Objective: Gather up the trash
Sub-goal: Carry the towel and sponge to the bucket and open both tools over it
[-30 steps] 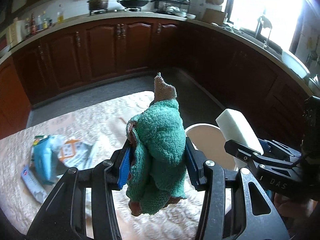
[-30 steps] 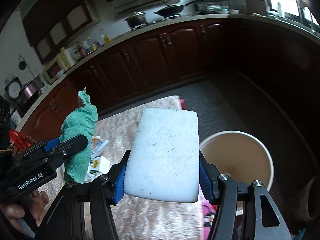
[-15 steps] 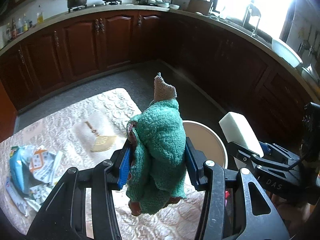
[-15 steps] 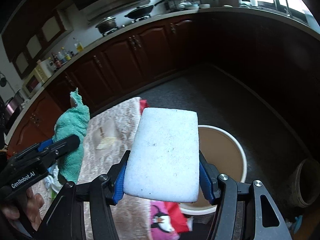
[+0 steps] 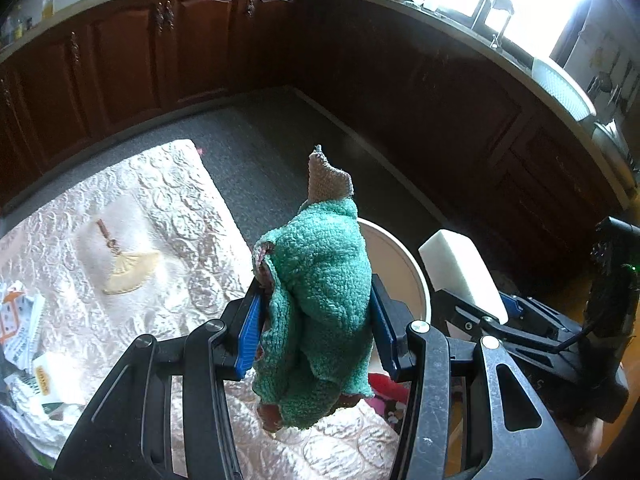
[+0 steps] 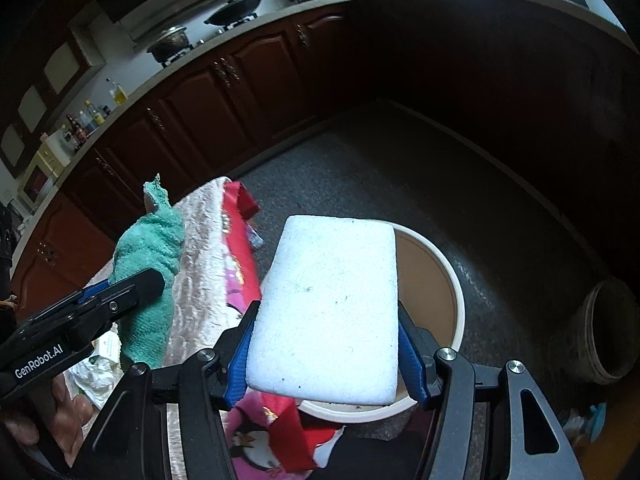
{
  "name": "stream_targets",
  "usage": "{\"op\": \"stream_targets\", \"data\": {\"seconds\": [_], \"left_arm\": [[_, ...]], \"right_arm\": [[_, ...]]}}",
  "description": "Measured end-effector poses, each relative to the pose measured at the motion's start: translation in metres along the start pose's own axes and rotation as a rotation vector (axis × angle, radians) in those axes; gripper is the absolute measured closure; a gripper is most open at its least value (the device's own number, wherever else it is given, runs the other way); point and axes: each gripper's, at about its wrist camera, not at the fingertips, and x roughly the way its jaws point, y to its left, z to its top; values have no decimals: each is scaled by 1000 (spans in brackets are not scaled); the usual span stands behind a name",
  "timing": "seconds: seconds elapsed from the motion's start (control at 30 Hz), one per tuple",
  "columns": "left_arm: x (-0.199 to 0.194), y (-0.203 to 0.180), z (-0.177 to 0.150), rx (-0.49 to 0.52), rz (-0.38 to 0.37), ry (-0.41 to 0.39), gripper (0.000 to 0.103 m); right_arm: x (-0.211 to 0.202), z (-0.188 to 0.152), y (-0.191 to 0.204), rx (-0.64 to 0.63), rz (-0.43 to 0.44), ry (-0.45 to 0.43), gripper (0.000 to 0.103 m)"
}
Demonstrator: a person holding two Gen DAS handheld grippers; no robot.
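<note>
A bunched teal cloth (image 5: 320,292) with a brownish tip stands up between the blue pads of my left gripper (image 5: 316,328), which is shut on it; the same cloth (image 6: 150,264) shows at the left of the right wrist view. My right gripper (image 6: 326,354) is shut on a flat white sponge (image 6: 328,312), also seen as the sponge (image 5: 460,272) to the right in the left wrist view. Both are held over the table's edge, near a white round bin (image 6: 444,280) on the floor, whose rim (image 5: 404,264) shows behind the cloth.
The table has a cream quilted cover (image 5: 160,240) with a small yellow fan (image 5: 132,272) and paper packaging (image 5: 28,340) at the left. A red and pink cloth (image 6: 240,248) hangs off the table's edge. A dark pot (image 6: 608,328) stands on the floor at right. Dark cabinets (image 5: 160,48) ring the room.
Both grippers have moved toward the table's edge and tipped downward, each keeping its load. The bin now lies closer under them, and the packaging has slid to the left of view.
</note>
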Motion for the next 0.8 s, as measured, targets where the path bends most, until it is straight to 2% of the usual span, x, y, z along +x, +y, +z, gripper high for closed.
{"op": "stream_targets", "data": {"seconds": [0.43,0.47,0.6,0.8], "left_arm": [[25,0,2,-20,-37,18,56],[27,1,3,-30,-40,23,55],[34,7,2,-49,-53,56,50],[34,11,-1,-74,-68,63,43]], "right_arm": [[40,-5,-8,37,-48,77,44],[43,-4,-9,38,-53,80,44],[54,-3,-12,40,-88,107,34],[60,-6,-16,55,-103,127,34]]}}
